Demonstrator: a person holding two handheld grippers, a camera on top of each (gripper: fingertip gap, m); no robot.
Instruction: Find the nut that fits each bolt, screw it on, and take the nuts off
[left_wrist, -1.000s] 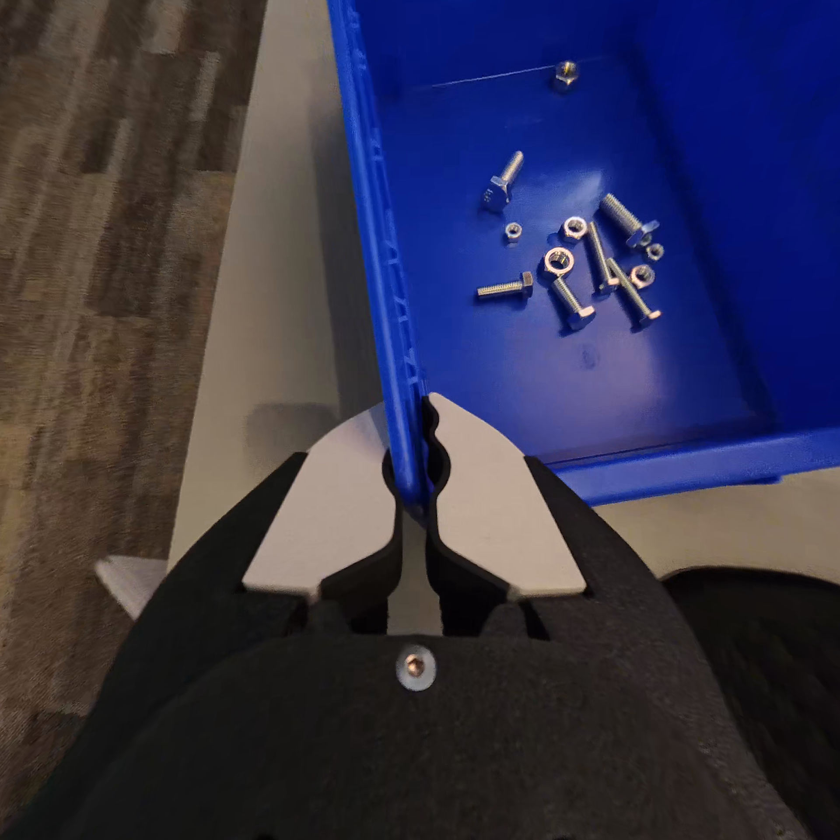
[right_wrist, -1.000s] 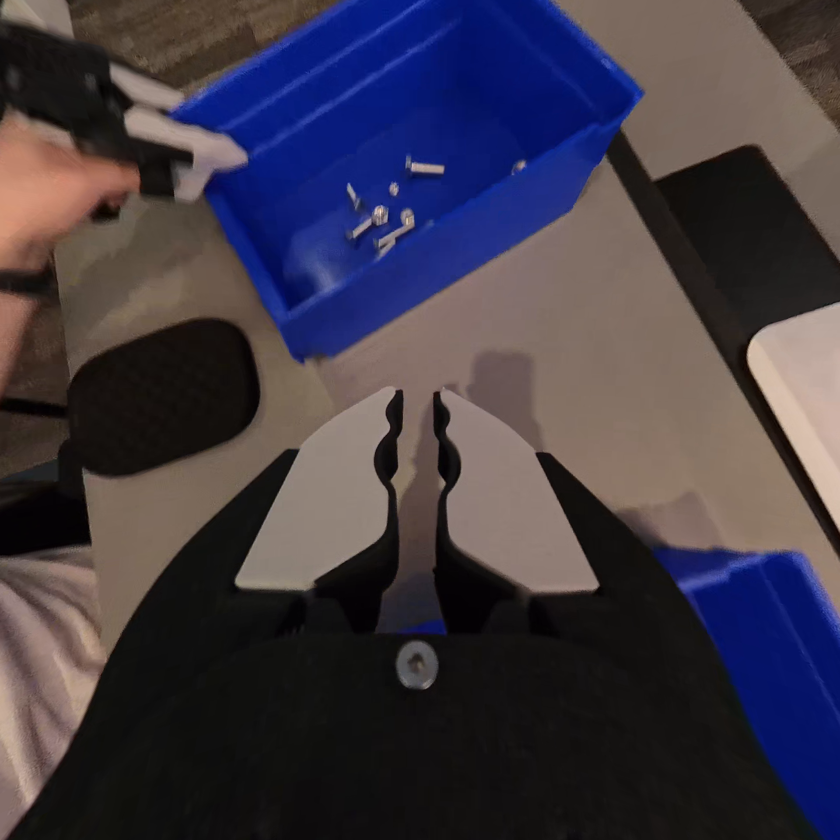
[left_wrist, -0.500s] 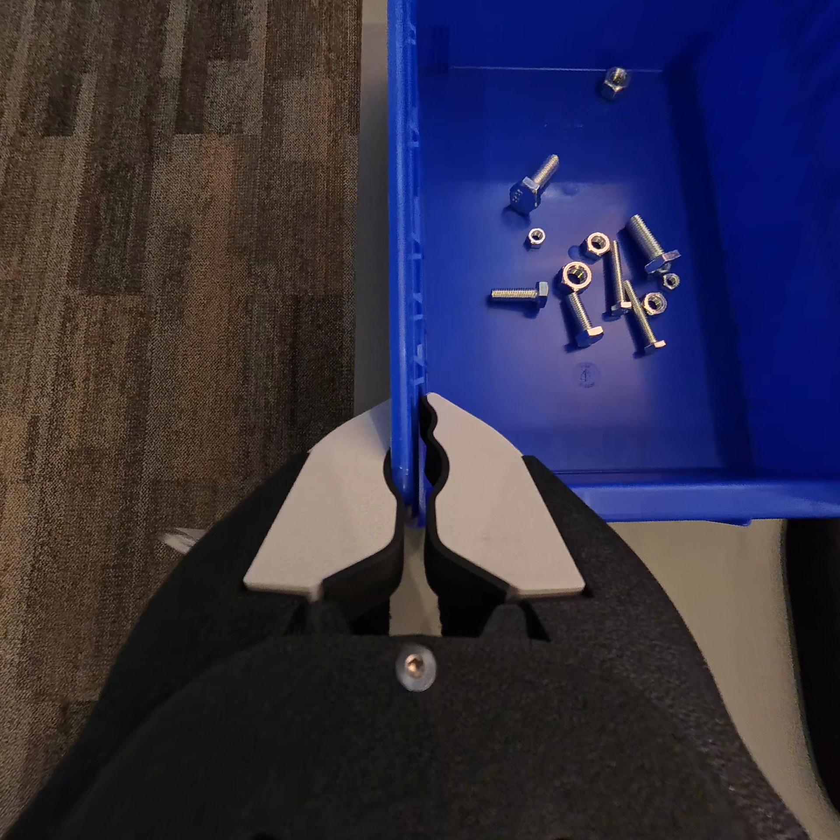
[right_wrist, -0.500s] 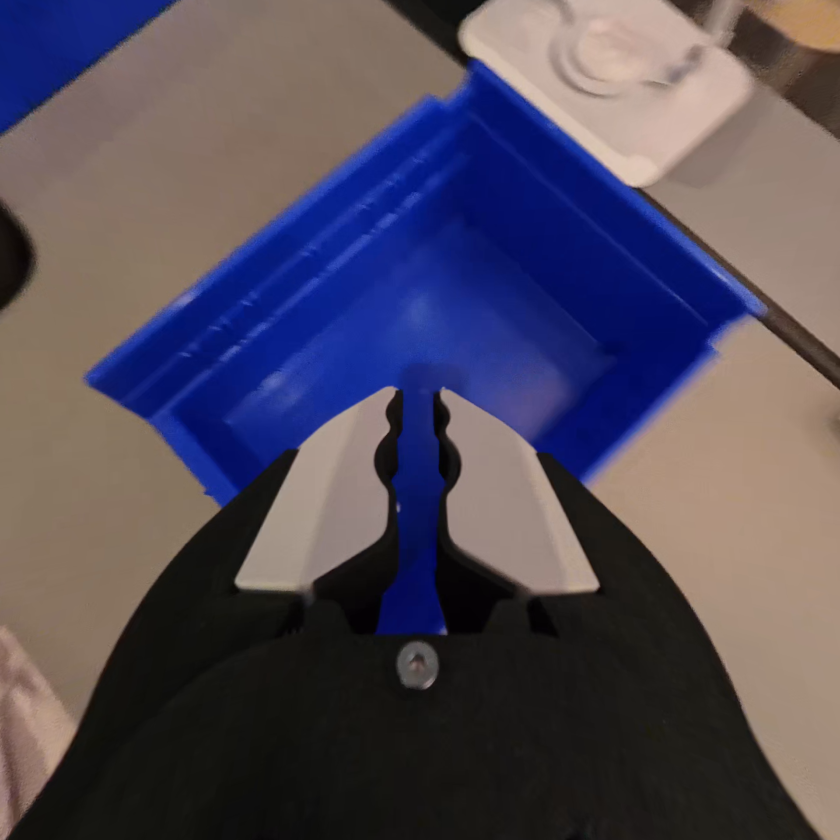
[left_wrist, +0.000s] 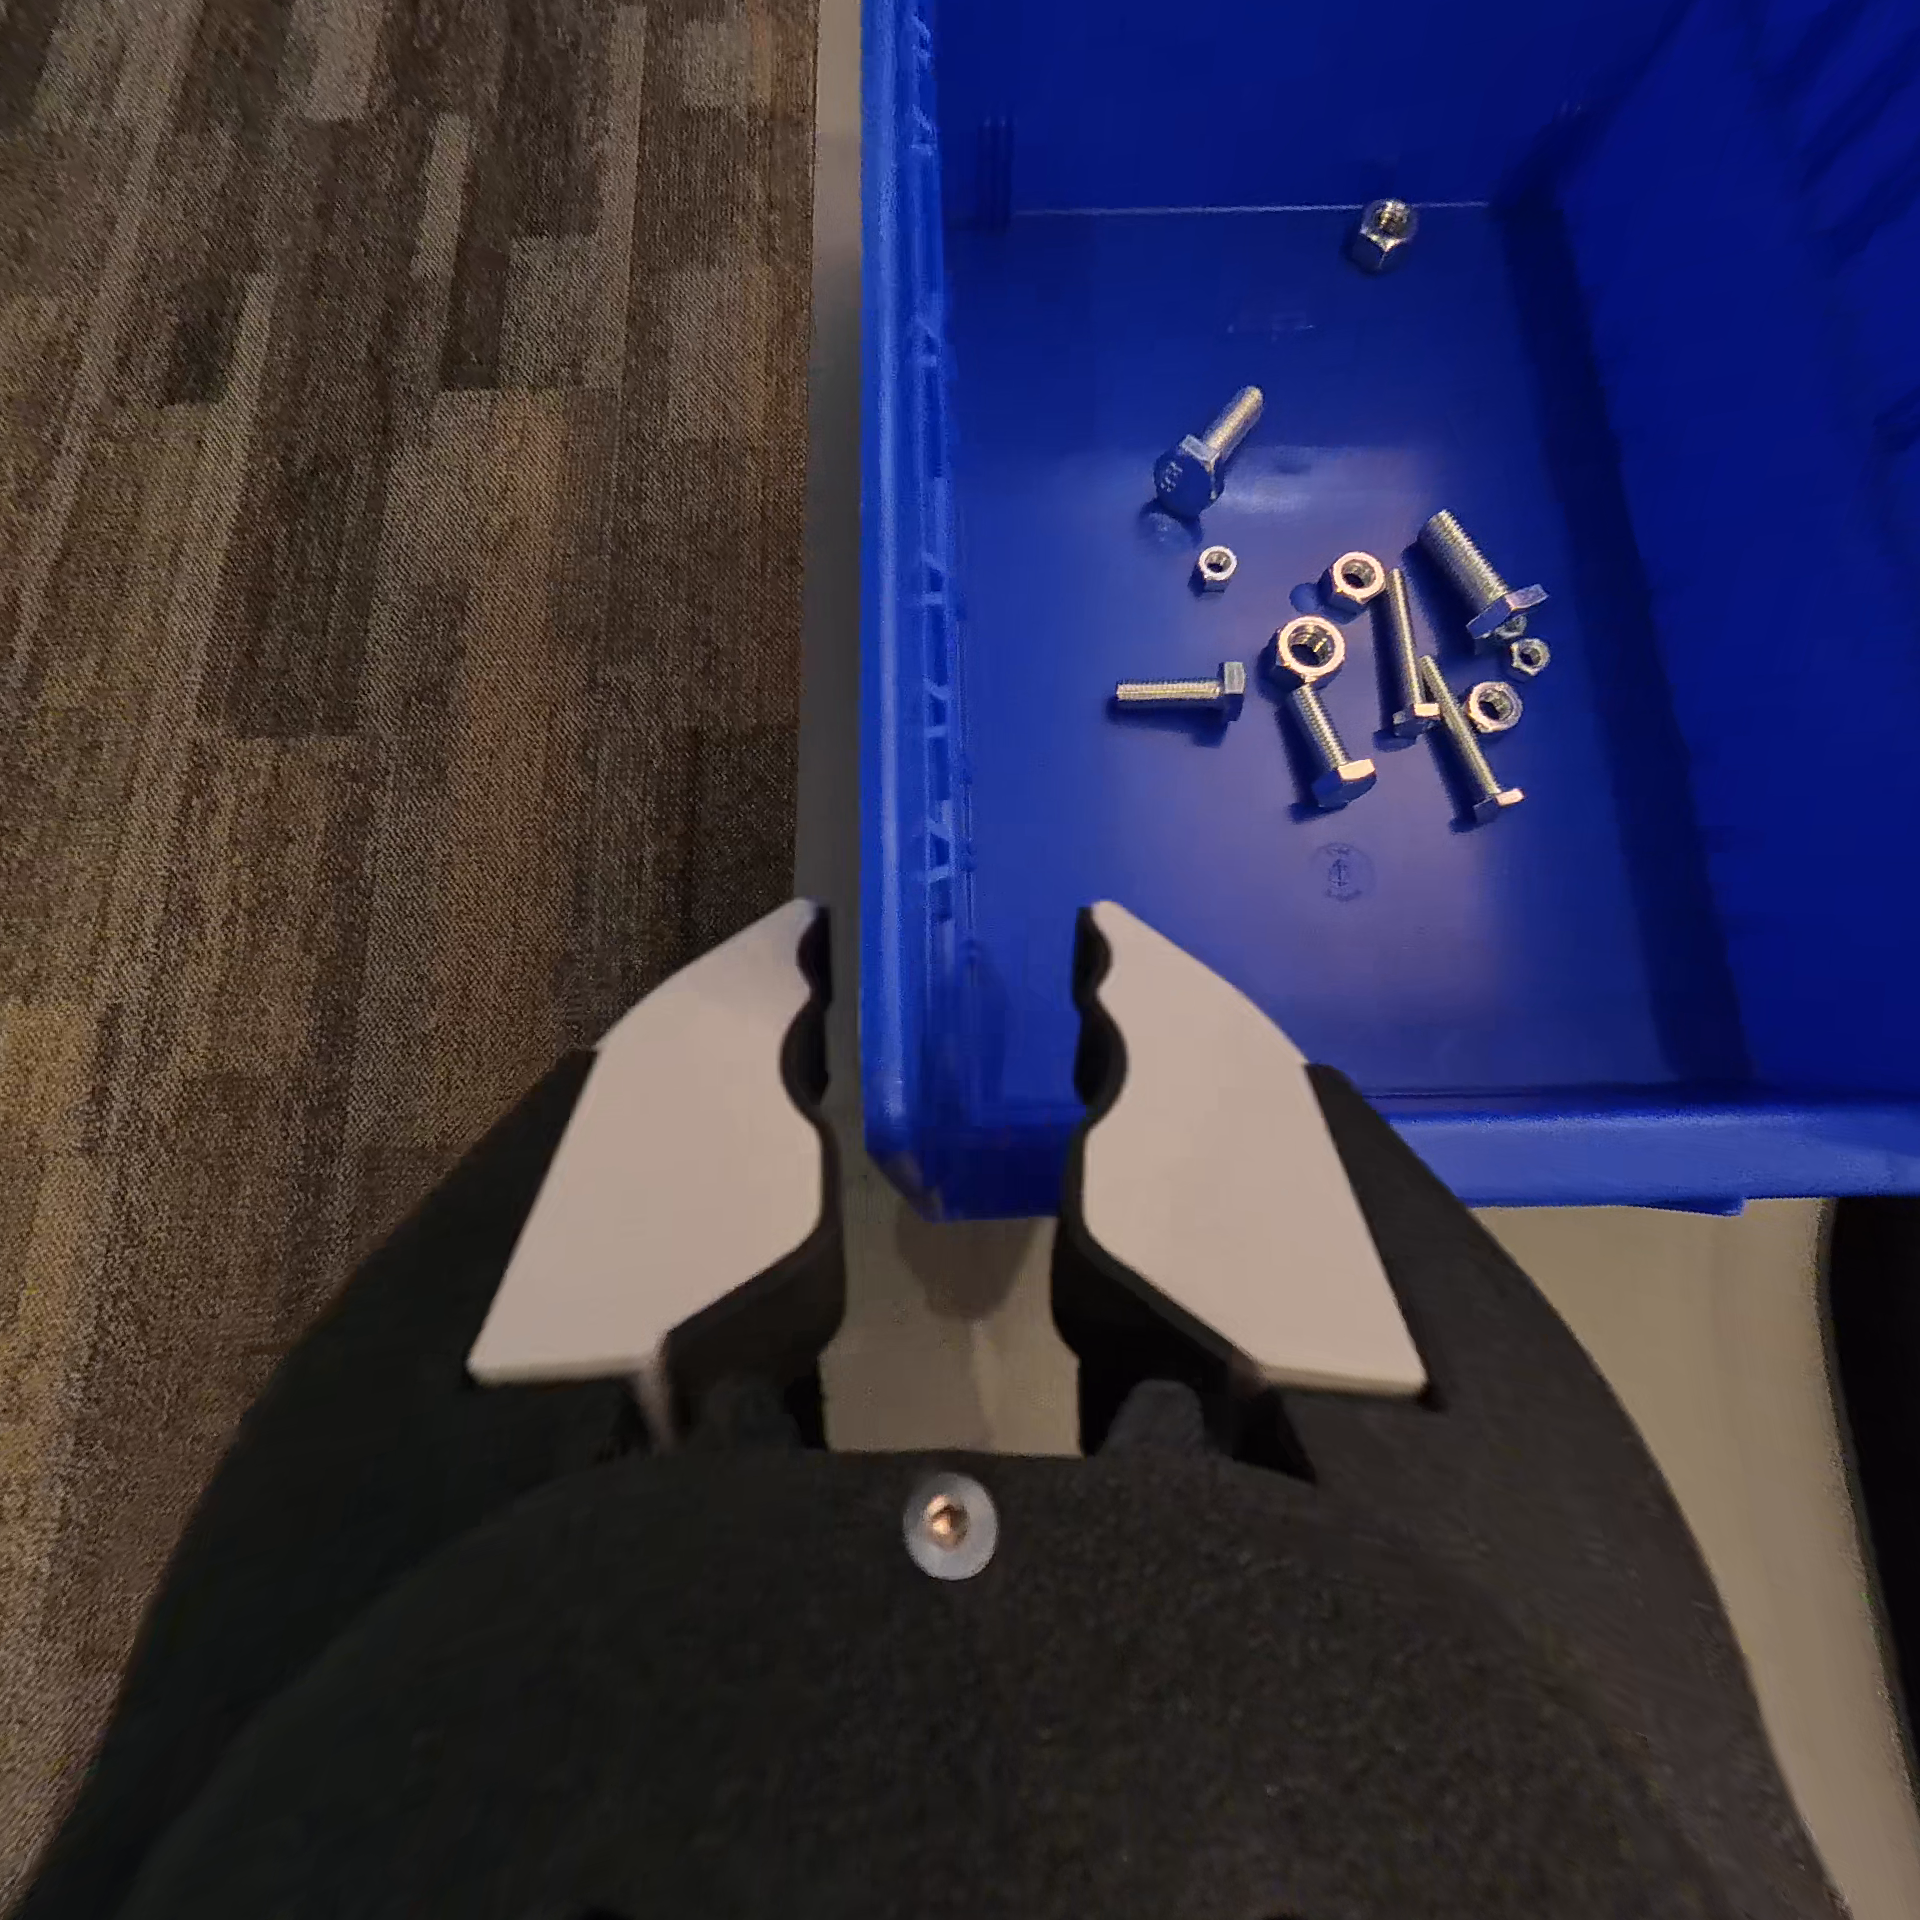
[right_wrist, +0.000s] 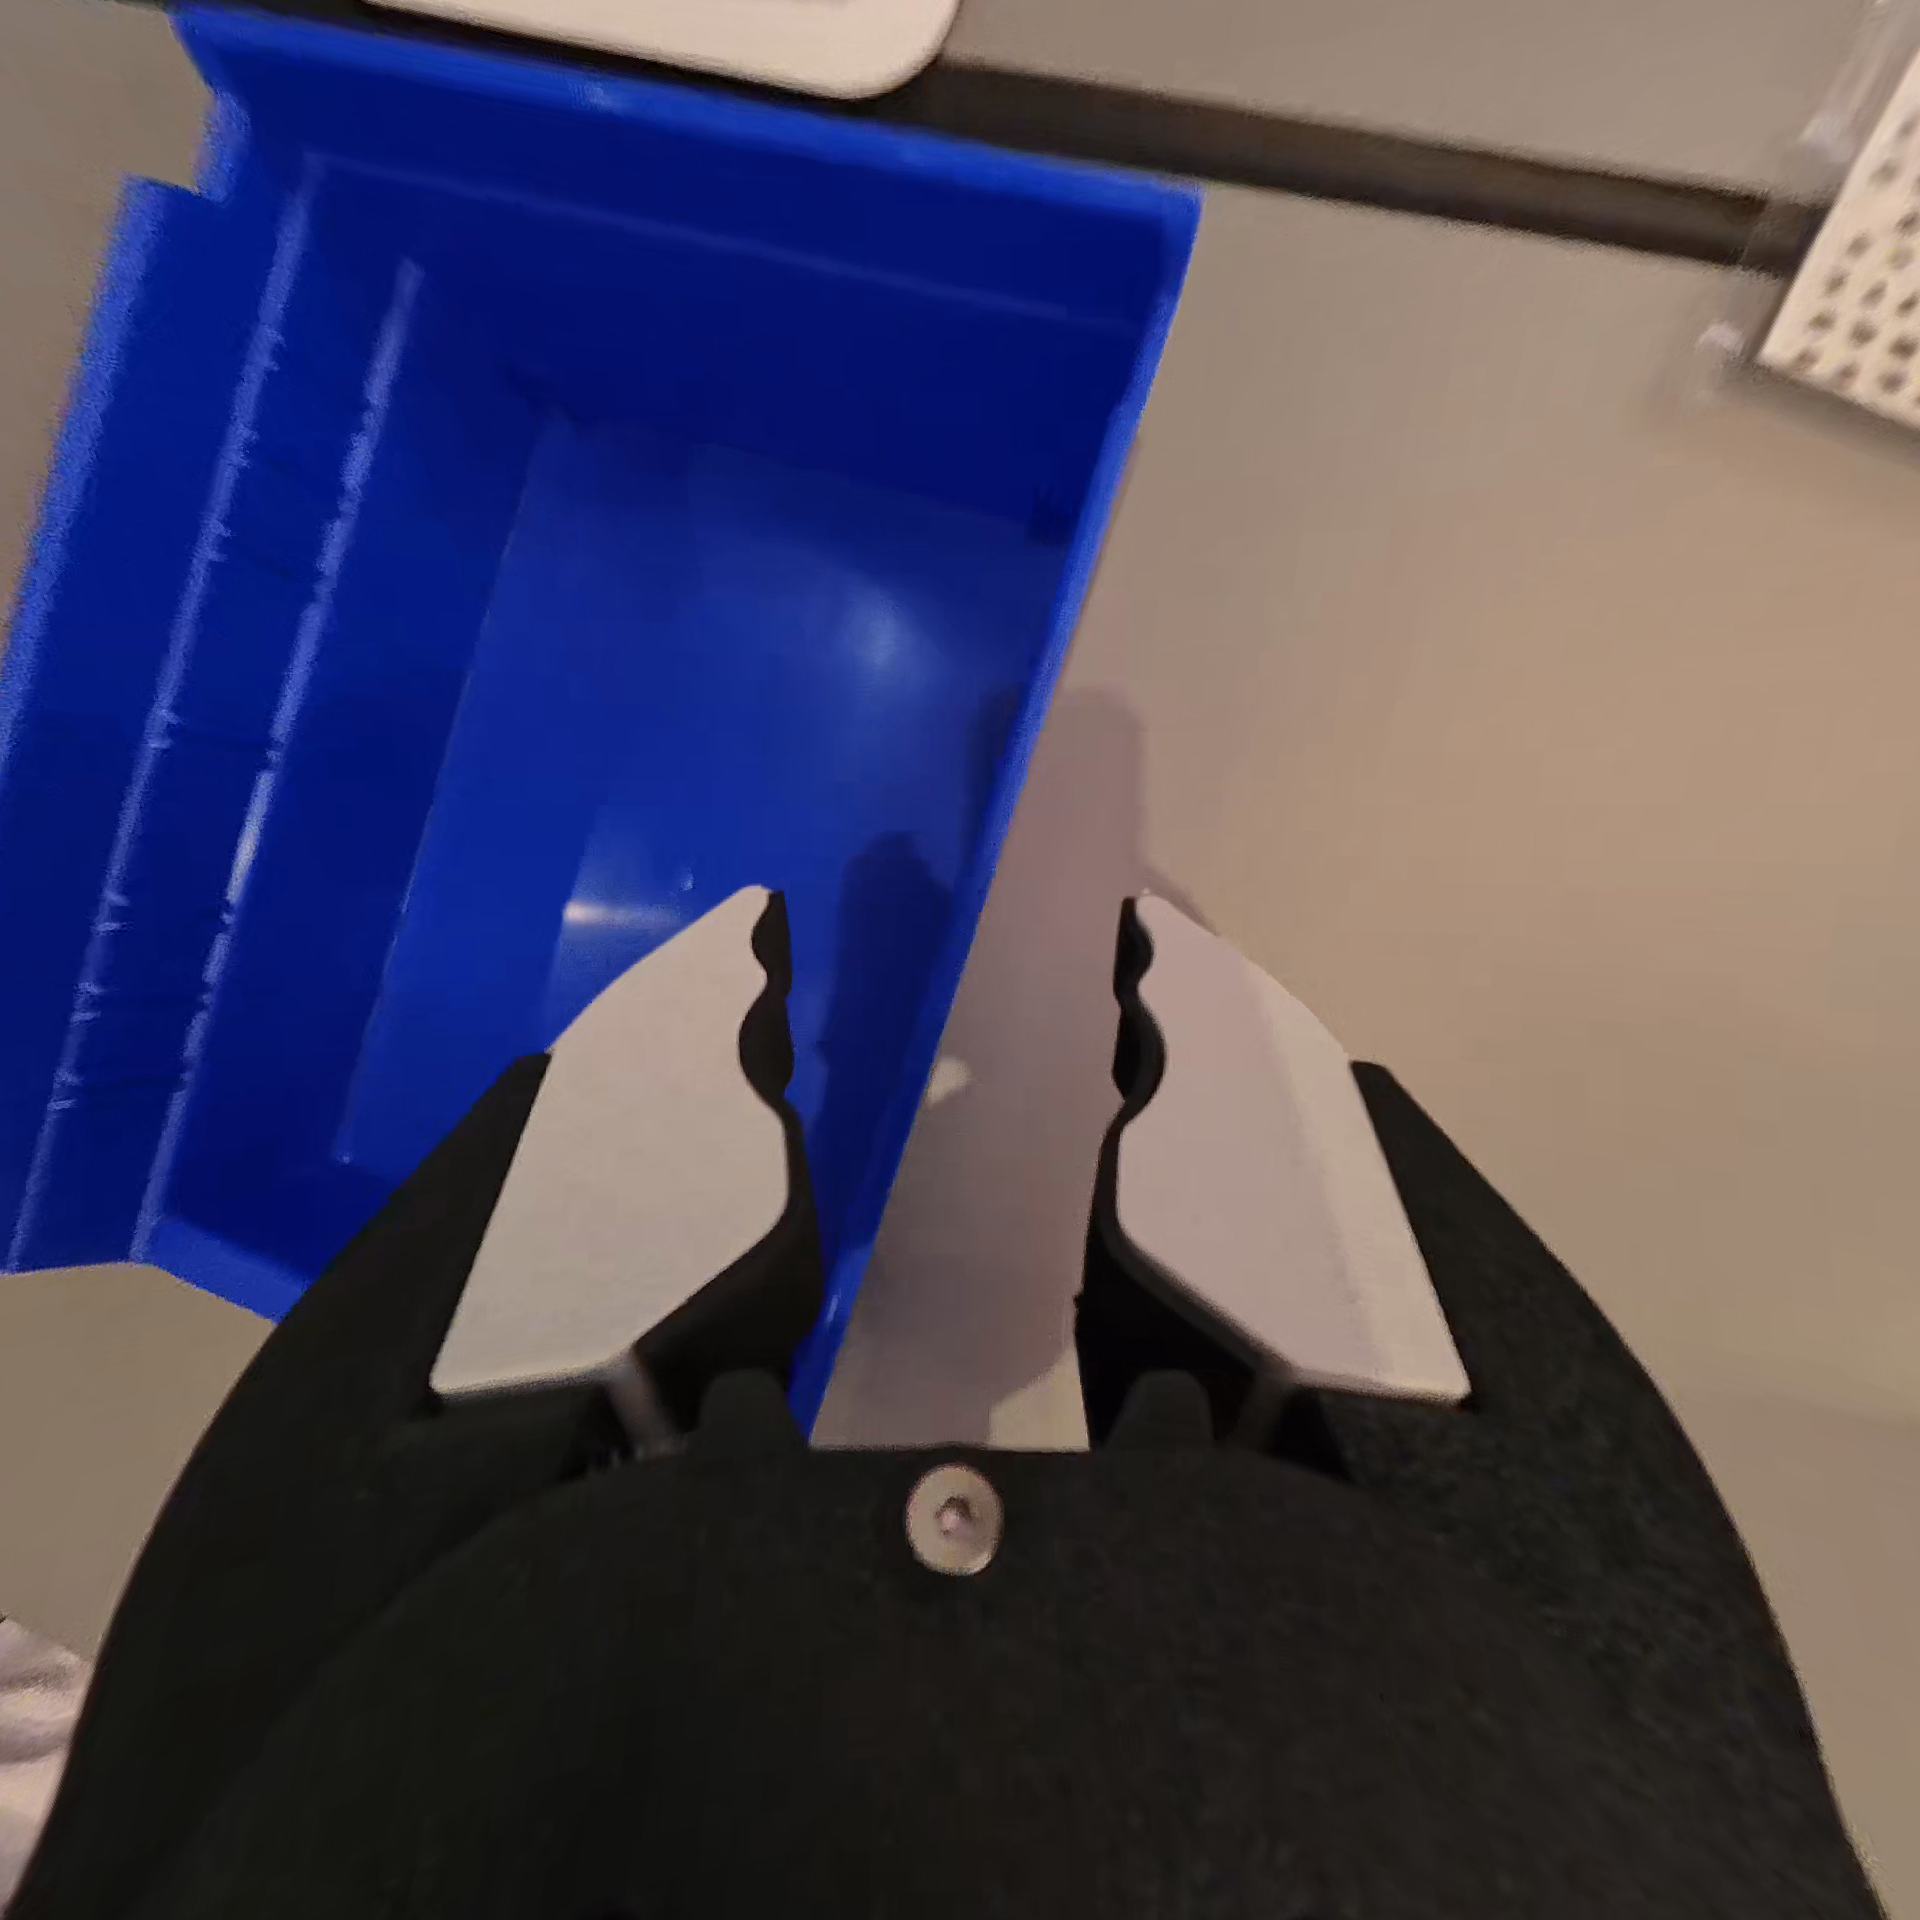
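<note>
Since every bolt (left_wrist: 1205, 457) and nut (left_wrist: 1307, 649) lies loose on the floor of the left bin (left_wrist: 904, 623), none is mated yet. The left gripper (left_wrist: 951, 920) stands with jaws wide, straddling the bin's near corner wall without gripping it. The right gripper (right_wrist: 951, 909) also has jaws wide, holding nothing, above the wall of a second bin (right_wrist: 1143, 416) that looks empty.

Handling, as a judgement: the steel parts are small, rigid, smooth and light, so they tend to roll or skid when nudged. Grip a bolt across its hex head or upper shank, leaving the thread end free. Grip a nut on two opposite flats. Several bolts and nuts touch or overlap in the cluster; the single bolt (left_wrist: 1179, 691) lying apart offers clearer access.
</note>
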